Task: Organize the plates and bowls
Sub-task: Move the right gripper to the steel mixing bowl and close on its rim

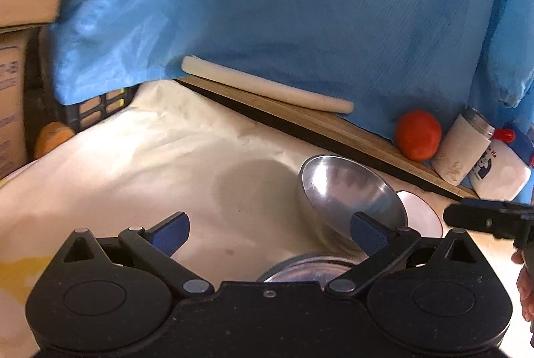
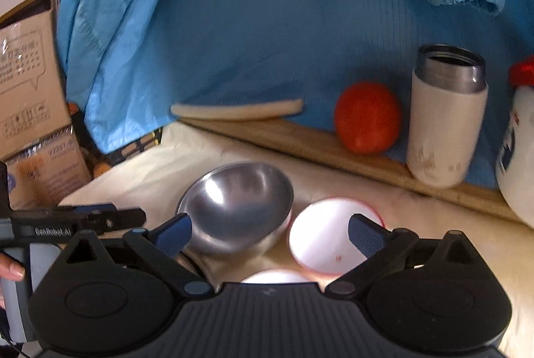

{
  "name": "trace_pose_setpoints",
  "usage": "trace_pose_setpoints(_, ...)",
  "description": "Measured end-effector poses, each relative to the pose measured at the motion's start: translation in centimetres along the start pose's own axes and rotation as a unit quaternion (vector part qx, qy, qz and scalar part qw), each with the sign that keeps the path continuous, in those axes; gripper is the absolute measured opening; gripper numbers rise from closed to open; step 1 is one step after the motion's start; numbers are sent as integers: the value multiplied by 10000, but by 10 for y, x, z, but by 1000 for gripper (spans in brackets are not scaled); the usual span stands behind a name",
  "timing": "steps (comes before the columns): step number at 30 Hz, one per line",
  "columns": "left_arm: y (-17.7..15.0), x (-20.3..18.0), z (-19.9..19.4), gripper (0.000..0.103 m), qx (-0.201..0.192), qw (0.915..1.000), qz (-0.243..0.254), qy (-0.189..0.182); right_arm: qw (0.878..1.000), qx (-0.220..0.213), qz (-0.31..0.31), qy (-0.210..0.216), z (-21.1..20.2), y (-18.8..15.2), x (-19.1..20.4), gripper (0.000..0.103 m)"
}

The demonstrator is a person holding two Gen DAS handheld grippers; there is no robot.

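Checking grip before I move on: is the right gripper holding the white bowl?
No, the right gripper stands wide open, and the white bowl sits on the table between and beyond its fingers, unpinched.

Left gripper, side of its body: white lettering "GenRobot.AI".
White bottle with red cap: dark letters "He" beside a blue picture; the rest is cut off.
Cardboard boxes: printed icons, a speech-bubble grid and handling symbols; the lettering is too blurred to read.
Cream tumbler: a faint printed motif near the base, no readable words.
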State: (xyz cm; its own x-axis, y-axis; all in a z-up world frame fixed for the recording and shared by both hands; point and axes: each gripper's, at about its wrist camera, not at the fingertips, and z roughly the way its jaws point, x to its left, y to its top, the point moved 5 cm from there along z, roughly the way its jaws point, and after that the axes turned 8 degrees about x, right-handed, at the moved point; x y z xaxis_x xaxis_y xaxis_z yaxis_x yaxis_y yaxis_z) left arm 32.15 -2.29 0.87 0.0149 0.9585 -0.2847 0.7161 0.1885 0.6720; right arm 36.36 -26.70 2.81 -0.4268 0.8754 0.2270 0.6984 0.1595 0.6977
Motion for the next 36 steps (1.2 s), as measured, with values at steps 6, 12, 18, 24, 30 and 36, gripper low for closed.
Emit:
trace_pose_setpoints(6, 10, -4, 25, 102, 236, 9997, 21, -54, 9998, 22, 121, 168, 27, 22, -15, 102)
trace_pose_setpoints(12, 15, -6, 39, 101, 321, 9992, 32, -229, 9992, 283, 96, 267, 57, 34, -19, 91)
trace_pose_setpoints(18, 16, -12, 49, 92, 403, 9986, 133, -320, 9987, 469, 37, 203, 76, 34, -17, 77)
trace_pose_setpoints(24, 17, -19, 55, 73, 528, 9974, 184, -458, 9984, 565, 31, 95, 86, 31, -15, 58)
trace_pose_setpoints(30, 16, -23, 62, 45, 688, 9955, 210, -611, 9981, 606, 67, 46, 86, 29, -19, 35)
trace_pose_setpoints(36, 16, -27, 62, 33, 654, 9955, 198, -650, 9972, 734, 79, 79, 92, 24, -15, 17)
